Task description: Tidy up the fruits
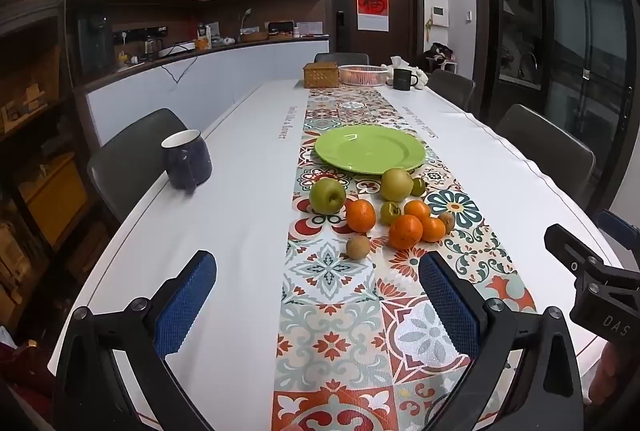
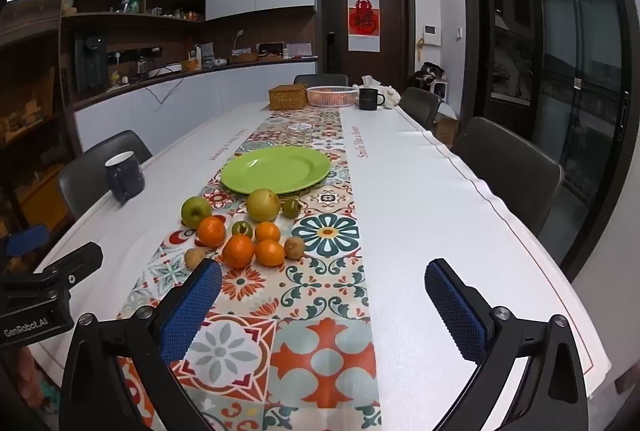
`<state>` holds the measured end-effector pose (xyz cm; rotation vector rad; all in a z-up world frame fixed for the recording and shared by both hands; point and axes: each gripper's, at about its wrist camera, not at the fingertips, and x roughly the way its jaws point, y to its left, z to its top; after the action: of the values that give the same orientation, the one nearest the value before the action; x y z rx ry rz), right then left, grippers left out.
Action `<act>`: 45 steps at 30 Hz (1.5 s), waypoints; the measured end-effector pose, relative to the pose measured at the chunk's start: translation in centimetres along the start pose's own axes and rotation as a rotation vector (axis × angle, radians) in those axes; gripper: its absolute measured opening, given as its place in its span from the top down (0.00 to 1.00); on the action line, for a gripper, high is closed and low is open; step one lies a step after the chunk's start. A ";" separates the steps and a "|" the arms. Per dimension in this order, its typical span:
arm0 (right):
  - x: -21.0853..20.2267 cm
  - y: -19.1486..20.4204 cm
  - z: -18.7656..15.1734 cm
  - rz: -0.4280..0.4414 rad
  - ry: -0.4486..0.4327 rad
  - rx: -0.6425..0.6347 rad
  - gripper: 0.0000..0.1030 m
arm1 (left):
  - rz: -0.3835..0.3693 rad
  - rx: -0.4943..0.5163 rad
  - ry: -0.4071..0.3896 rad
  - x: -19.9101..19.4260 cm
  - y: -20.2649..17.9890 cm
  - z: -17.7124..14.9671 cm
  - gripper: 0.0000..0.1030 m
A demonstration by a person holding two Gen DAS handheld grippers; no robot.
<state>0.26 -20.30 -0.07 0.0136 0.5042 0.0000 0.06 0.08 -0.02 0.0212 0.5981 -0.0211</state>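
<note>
Both tongs — left (image 1: 318, 295), right (image 2: 323, 305) — gape empty; the fruit (image 1: 405, 231) sits bunched and touching, so any nudge risks rolling neighbours off the counter (image 1: 240, 191).

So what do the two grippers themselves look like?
Both match: the left gripper and right gripper each have black jointed frames with round silver bolts and two fingers faced with blue textured pads. The left gripper's body reads "GenRobot.AI" in white in the right wrist view; the right one shows "DAS". No cables or sleeves are visible.
</note>
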 end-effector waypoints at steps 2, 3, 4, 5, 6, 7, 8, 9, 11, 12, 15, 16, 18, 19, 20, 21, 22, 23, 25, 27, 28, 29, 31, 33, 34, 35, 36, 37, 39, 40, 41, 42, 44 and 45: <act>0.0 0.0 0.0 -0.003 -0.002 -0.006 0.01 | 0.003 0.003 -0.009 0.0 0.0 0.0 0.00; 0.0 0.0 0.0 -0.002 -0.002 -0.005 0.01 | 0.003 0.005 -0.007 0.0 0.0 0.0 0.00; 0.0 0.1 -0.1 -0.005 0.001 -0.009 0.01 | 0.002 0.005 -0.006 0.0 0.0 0.0 0.00; 0.0 0.1 -0.1 -0.004 0.001 -0.008 0.01 | 0.002 0.005 -0.004 0.0 0.0 0.0 0.00; 0.0 0.1 -0.1 -0.005 0.002 -0.010 0.01 | 0.000 0.005 -0.003 0.1 0.0 0.0 0.00; 0.0 0.1 -0.1 -0.006 0.003 -0.011 0.01 | -0.002 0.000 -0.012 -0.1 0.1 0.0 0.00; 0.0 0.1 -0.1 -0.006 0.003 -0.010 0.01 | -0.002 -0.001 -0.014 -0.1 0.2 0.0 0.00; 0.0 0.1 -0.1 -0.006 0.002 -0.011 0.01 | -0.001 0.001 -0.012 -0.4 0.2 0.0 0.00; 0.0 0.1 -0.1 -0.008 0.002 -0.011 0.01 | 0.000 0.002 -0.015 -0.5 0.3 0.0 0.00; 0.0 0.1 -0.1 -0.007 0.002 -0.012 0.01 | 0.001 0.002 -0.016 -0.6 0.4 0.1 0.00; -0.1 0.2 -0.1 -0.007 0.003 -0.013 0.01 | 0.002 0.002 -0.019 -0.8 0.6 0.1 0.00; -0.1 0.2 -0.1 -0.007 0.002 -0.013 0.01 | 0.002 0.002 -0.018 -0.8 0.0 0.4 0.00; -0.1 0.2 -0.1 -0.007 0.002 -0.013 0.01 | 0.000 0.000 -0.019 -0.5 0.0 0.1 0.00; -0.1 0.2 -0.1 -0.006 0.002 -0.013 0.01 | 0.001 -0.001 -0.020 -0.5 0.0 0.1 0.00; -0.1 0.2 -0.1 -0.007 0.002 -0.013 0.01 | 0.000 -0.001 -0.020 -0.5 0.0 0.1 0.00; -0.1 0.2 -0.1 -0.007 0.001 -0.013 0.01 | 0.000 -0.001 -0.020 -0.5 0.0 0.1 0.00; -0.1 0.2 -0.1 -0.008 0.002 -0.014 0.01 | 0.000 -0.001 -0.020 -0.5 0.0 0.1 0.00; -0.1 0.2 -0.1 -0.007 0.002 -0.013 0.01 | -0.001 -0.001 -0.020 -0.5 0.0 0.0 0.00; -0.2 0.2 -0.1 -0.007 0.002 -0.014 0.01 | 0.000 -0.001 -0.021 -0.5 0.0 0.0 0.00; -0.2 0.2 -0.1 -0.008 0.001 -0.014 0.01 | -0.001 -0.001 -0.021 -0.5 0.0 0.0 0.00; -0.2 0.2 -0.1 -0.008 0.001 -0.014 0.01 | 0.000 -0.001 -0.021 -0.5 0.0 0.0 0.00; -0.2 0.2 -0.1 -0.007 0.001 -0.014 0.01 | 0.000 -0.001 -0.021 -0.5 0.0 0.1 0.00; -0.2 0.2 -0.1 -0.008 0.001 -0.014 0.01 | 0.000 -0.001 -0.021 -0.5 0.0 0.0 0.00; -0.2 0.2 -0.1 -0.007 0.000 -0.014 0.01 | 0.001 -0.002 -0.022 -0.5 0.0 0.0 0.00; -0.2 0.2 -0.1 -0.008 0.000 -0.015 0.01 | 0.000 -0.002 -0.023 -0.5 0.0 0.0 0.00; -0.2 0.2 -0.1 -0.008 0.000 -0.015 0.01 | 0.000 -0.002 -0.022 -0.5 0.0 0.0 0.00; -0.2 0.2 -0.1 -0.008 0.000 -0.015 0.01 | 0.000 -0.002 -0.022 -0.5 0.0 0.0 0.00; -0.2 0.2 -0.1 -0.008 0.000 -0.015 0.01 | 0.000 -0.002 -0.021 -0.5 0.0 0.0 0.00; -0.2 0.2 -0.1 -0.008 0.000 -0.015 0.01 | -0.001 -0.002 -0.022 -0.5 -0.1 0.0 0.00; -0.2 0.2 -0.1 -0.008 0.000 -0.015 0.01 | 0.001 -0.002 -0.022 -0.5 -0.1 0.0 0.00; -0.2 0.2 -0.1 -0.008 0.000 -0.015 0.01 | 0.001 -0.002 -0.023 -0.5 -0.1 0.0 0.00; -0.2 0.2 -0.1 -0.008 0.000 -0.014 0.01 | 0.000 -0.002 -0.023 -0.5 -0.1 0.0 0.00; -0.2 0.2 -0.1 -0.008 0.000 -0.015 0.01 | 0.000 -0.002 -0.022 -0.5 0.0 0.0 0.00; -0.2 0.2 -0.1 -0.008 -0.001 -0.015 0.01 | -0.001 -0.002 -0.022 -0.5 0.0 0.0 0.00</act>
<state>0.03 -20.09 -0.02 -0.0031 0.5036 -0.0039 -0.37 0.05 0.31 0.0184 0.5763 -0.0217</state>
